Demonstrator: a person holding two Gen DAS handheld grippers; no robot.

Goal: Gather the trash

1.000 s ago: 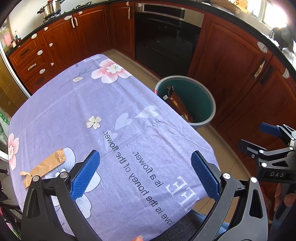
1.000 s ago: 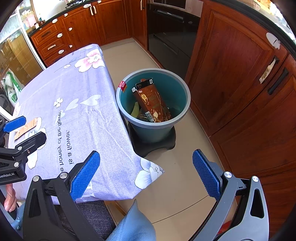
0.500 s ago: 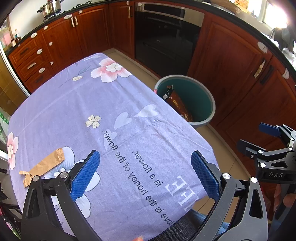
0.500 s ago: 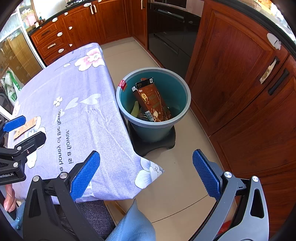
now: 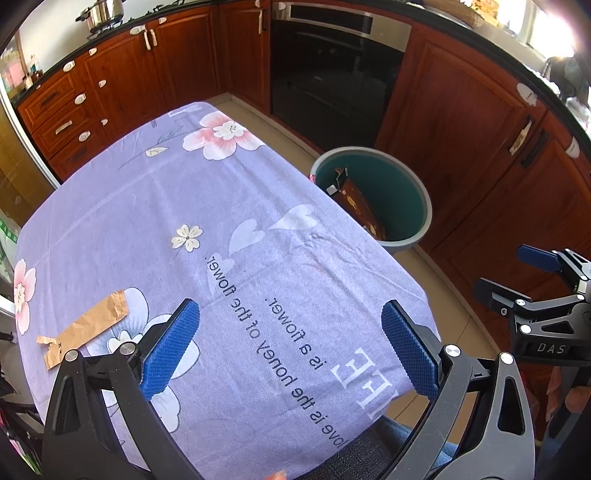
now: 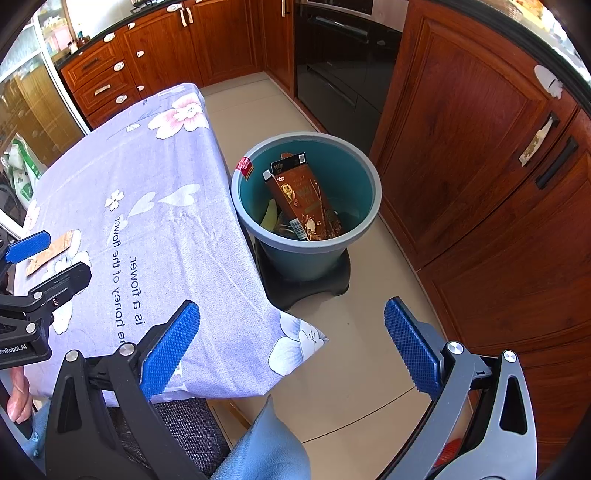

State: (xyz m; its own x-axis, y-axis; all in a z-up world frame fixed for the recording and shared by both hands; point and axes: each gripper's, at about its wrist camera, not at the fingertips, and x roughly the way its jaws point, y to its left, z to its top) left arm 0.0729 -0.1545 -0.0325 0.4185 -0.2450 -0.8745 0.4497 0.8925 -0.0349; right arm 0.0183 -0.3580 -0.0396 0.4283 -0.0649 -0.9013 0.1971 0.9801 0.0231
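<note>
A table draped in a lilac tablecloth [image 5: 155,221] printed with pink and white flowers, hearts and lettering fills most of the left wrist view. Near its left edge lies a torn strip of brown paper [image 5: 86,326], flat on the cloth. The left gripper [image 5: 290,345] hovers above the cloth with its blue-padded jaws spread wide and nothing between them. The right gripper [image 6: 291,345] hangs past the table corner over the beige tiled floor [image 6: 354,354], jaws likewise spread and empty. Just beside the table's right edge stands a teal trash bin [image 6: 364,177] on a black base (a brown carton [image 6: 301,195] leans inside it, with other scraps I cannot make out). Red-brown wooden cabinets [image 6: 461,122] and a black built-in oven [image 5: 332,74] line the room; a steel pot [image 5: 101,11] sits on the far counter.
</note>
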